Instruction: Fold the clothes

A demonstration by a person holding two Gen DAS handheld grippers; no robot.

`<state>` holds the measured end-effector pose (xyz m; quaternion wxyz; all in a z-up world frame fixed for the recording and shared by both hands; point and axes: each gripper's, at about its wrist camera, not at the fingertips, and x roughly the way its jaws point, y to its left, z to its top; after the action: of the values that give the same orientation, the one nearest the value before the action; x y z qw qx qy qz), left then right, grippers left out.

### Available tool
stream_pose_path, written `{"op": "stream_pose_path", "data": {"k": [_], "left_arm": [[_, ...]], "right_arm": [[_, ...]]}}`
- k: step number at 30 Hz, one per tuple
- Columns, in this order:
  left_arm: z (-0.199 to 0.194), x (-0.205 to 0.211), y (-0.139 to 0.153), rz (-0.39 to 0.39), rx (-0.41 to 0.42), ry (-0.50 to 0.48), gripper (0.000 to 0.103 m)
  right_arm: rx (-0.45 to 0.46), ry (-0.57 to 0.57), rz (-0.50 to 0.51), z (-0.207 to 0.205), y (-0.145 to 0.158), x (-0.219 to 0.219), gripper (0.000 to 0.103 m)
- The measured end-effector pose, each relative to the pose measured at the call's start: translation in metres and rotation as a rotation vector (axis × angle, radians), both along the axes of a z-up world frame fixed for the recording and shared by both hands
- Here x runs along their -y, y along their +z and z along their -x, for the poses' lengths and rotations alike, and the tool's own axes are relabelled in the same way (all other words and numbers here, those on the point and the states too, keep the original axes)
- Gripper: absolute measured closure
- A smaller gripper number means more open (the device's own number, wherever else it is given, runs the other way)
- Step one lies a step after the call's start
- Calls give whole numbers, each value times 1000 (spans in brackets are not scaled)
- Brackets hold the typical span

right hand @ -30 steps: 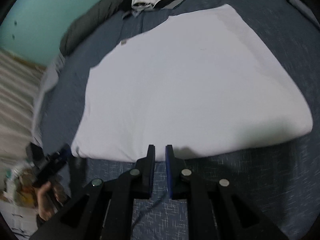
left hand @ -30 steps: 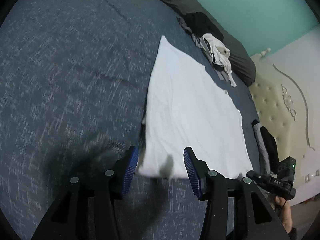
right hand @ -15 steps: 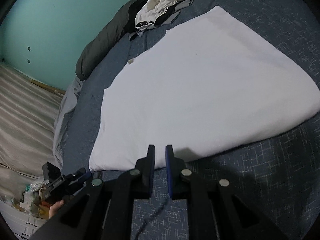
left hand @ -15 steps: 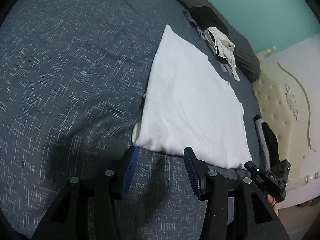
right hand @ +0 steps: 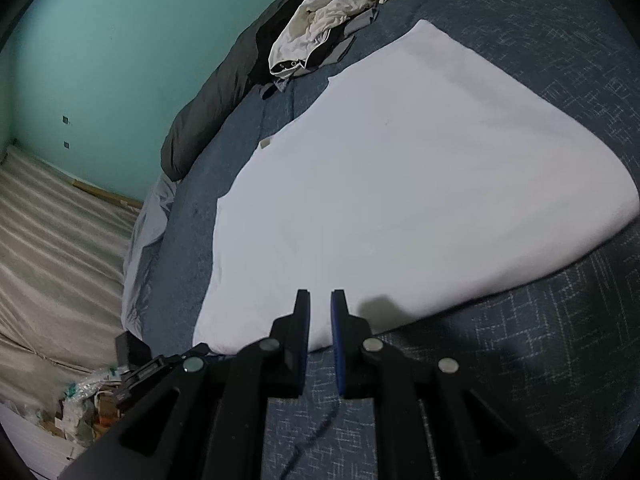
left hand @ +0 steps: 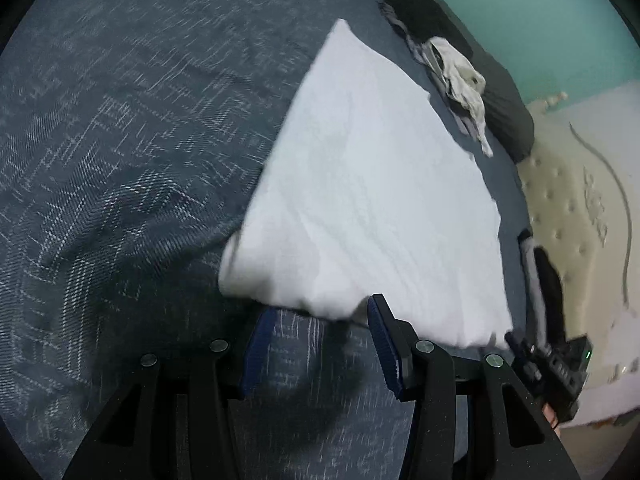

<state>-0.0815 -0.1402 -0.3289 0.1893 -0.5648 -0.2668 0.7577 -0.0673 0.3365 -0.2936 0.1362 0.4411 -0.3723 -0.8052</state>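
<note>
Inspector: Where is the garment?

Operator: I see the white garment lying flat on the blue bedspread, filling centre to 2 o'clock in my left view. Its near hem sits at the fingertips of the left gripper.

Inspector: Gripper states?

Operator: Left gripper jaws stand wide apart, nothing between them. The right gripper shows a narrow gap; its tips lie over the hem, but I cannot tell whether cloth is pinched.

Inspector: Anything else?

Operator: A crumpled pile of clothes at 12 o'clock in my right view, against a dark pillow.
</note>
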Motion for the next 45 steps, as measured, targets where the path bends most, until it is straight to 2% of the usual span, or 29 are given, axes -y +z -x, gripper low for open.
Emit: {"op": "stream_pose_path", "data": {"k": [5, 9, 11, 13, 15, 20, 27, 32, 36, 39, 43, 45], "left_arm": [[7, 11, 1, -30, -11, 78, 52], [11, 8, 5, -6, -37, 74, 53], [14, 5, 6, 9, -51, 66, 60], [16, 5, 7, 14, -61, 59, 82], [18, 4, 8, 8, -72, 51, 88], [21, -7, 31, -12, -144, 23, 93], [35, -54, 82, -55, -232, -33, 95], [43, -132, 125, -42, -309, -158, 97], [38, -216, 156, -46, -373, -291, 98], [22, -287, 167, -45, -410, -425, 98], [-11, -367, 133, 15, -373, -620, 98], [-29, -401, 97, 105, -317, -730, 98]], "right_arm": [[-11, -8, 5, -1, 0, -3, 93], [-5, -10, 2, -1, -3, -4, 93], [-9, -12, 2, -1, -3, -5, 93], [-12, -14, -8, -1, -3, -6, 93], [-12, -15, -9, -1, -4, -8, 93], [-15, -20, -6, -1, -6, -13, 93], [-36, -56, -1, -5, -3, -33, 93], [-48, -92, 26, -13, -2, -57, 93], [-56, -120, 37, -19, -1, -78, 93], [-52, -163, 49, -23, -3, -99, 93], [-48, -230, 57, -31, -6, -130, 93], [-41, -245, 59, -34, -9, -139, 93]]}}
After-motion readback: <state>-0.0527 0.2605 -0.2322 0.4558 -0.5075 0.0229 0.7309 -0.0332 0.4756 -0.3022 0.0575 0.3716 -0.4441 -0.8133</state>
